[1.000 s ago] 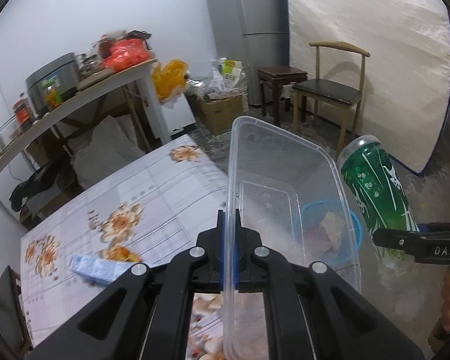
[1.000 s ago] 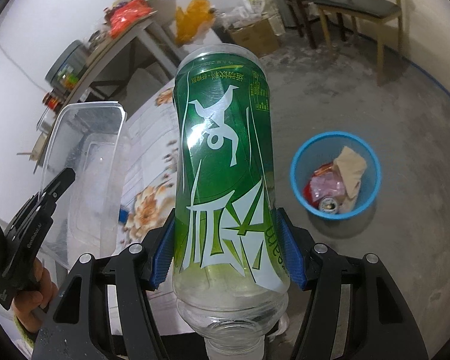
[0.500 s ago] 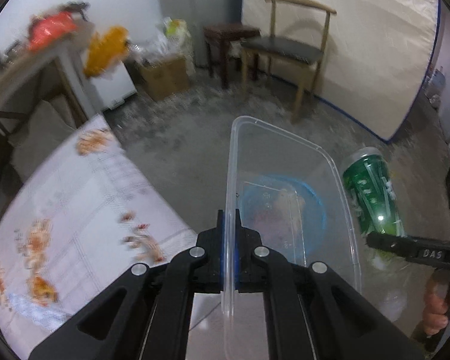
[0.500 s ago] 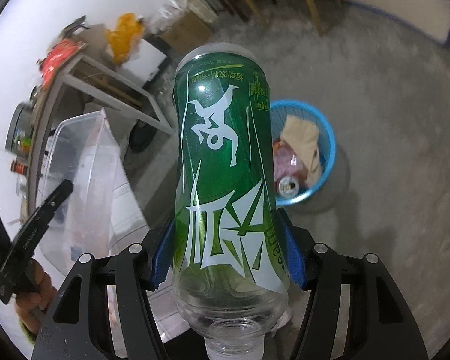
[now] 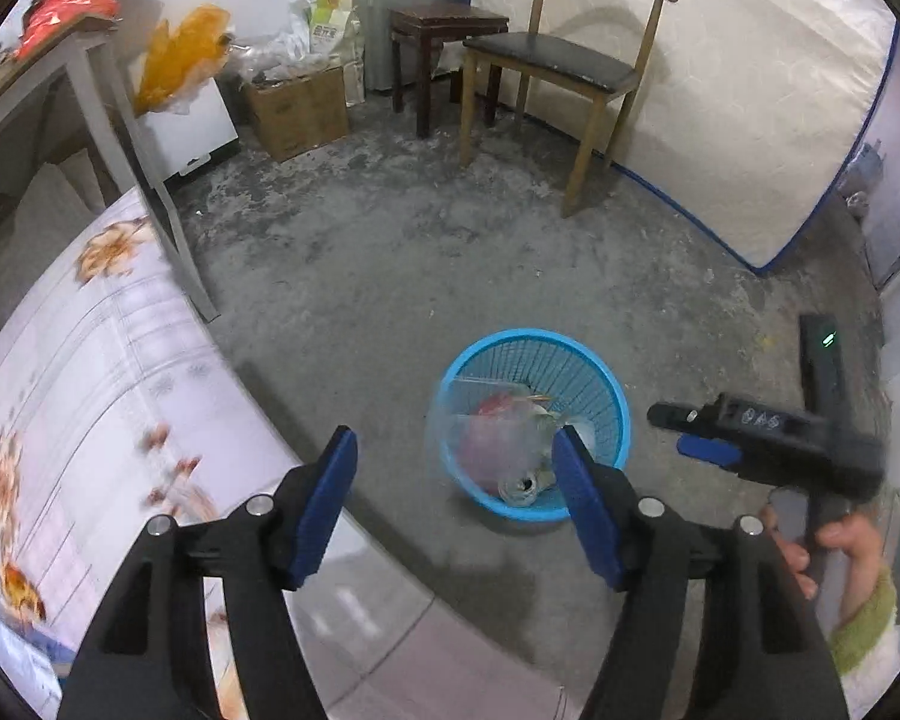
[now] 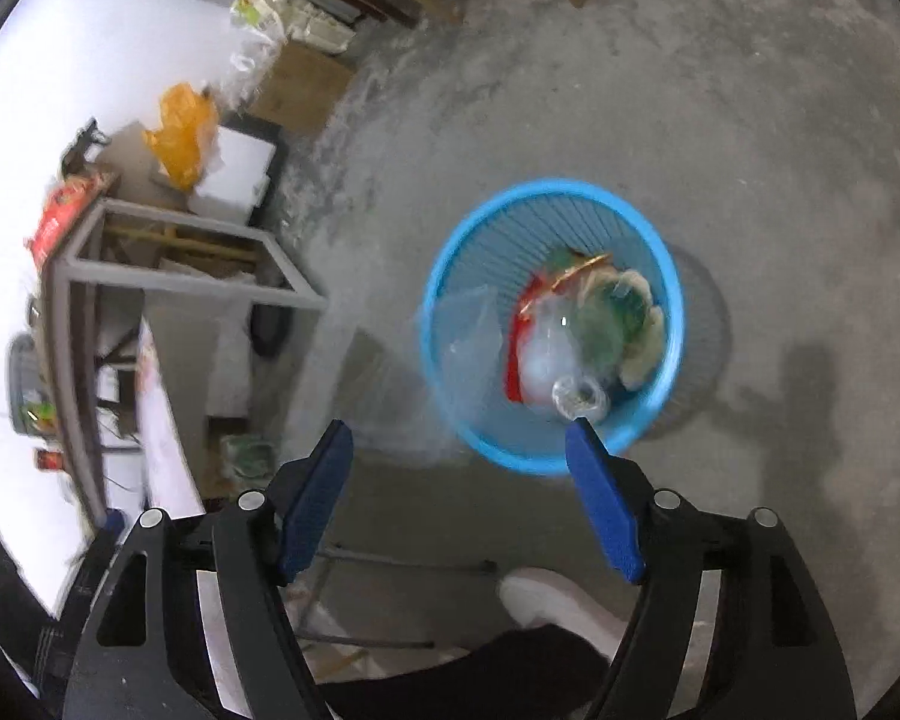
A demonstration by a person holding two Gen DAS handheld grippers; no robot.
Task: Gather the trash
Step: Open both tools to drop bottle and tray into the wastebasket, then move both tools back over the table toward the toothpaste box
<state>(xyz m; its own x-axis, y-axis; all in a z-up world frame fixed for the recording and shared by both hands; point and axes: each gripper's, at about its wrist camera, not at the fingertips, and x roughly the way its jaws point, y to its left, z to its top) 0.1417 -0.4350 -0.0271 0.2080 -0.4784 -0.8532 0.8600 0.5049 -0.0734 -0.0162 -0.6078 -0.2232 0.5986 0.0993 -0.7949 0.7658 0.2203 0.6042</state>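
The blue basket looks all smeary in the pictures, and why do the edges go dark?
Right wrist view: the blue basket and the clear bottle inside it smear with motion blur, while the right tool stays sharp. Left wrist view: the clear plastic container at the basket is a ghostly blur. Both views: the fisheye lens bends the room and blackens the corners.

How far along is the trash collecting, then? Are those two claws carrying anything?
Done: the blue bin holds a green bottle, a clear tub, a can and wrappers. In hand: nothing; the left gripper and right gripper are both opening, empty, above the bin. Left: hard to say; only an edge of the floral table shows.
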